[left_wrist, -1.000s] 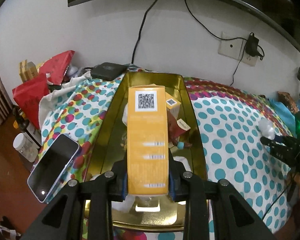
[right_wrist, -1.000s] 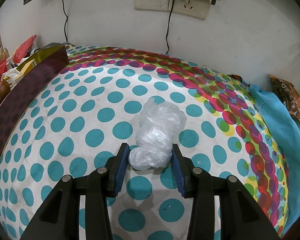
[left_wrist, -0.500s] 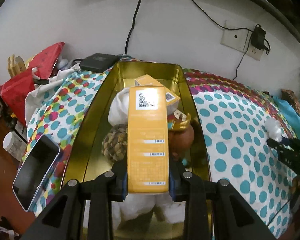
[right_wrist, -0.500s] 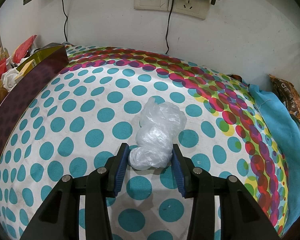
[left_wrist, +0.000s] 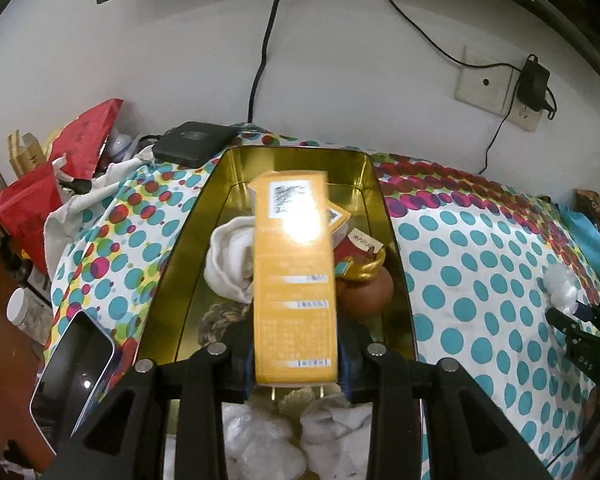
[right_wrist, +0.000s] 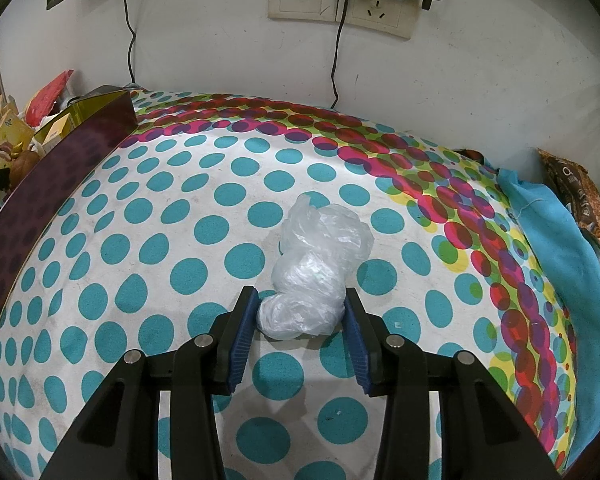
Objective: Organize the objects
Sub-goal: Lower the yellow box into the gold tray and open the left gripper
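Orange carton (left_wrist: pixel 294 280) — light, stiff cardboard with flat glossy faces; likely to slip if pinched loosely, so the long side walls near one end are the sensible hold. It sits over the gold tin (left_wrist: pixel 374 184), above a white cloth (left_wrist: pixel 228 264), a brown pot (left_wrist: pixel 366 292) and smaller boxes already inside.

Left gripper (left_wrist: pixel 296 364): jaws nearly together on the carton's near end and just starting to ease apart; pads look in contact with both side walls, though glare and blur make that hard to confirm.

Crumpled plastic bag (right_wrist: pixel 316 276) — very light, soft, compressible; will deform under any squeeze, so take the dense knotted lower end. It lies on the dotted tablecloth (right_wrist: pixel 204 248), well apart from the tin.

Right gripper (right_wrist: pixel 300 320): narrowly spread, pads pinching the bag's lower wad from both sides, bag resting on the cloth.
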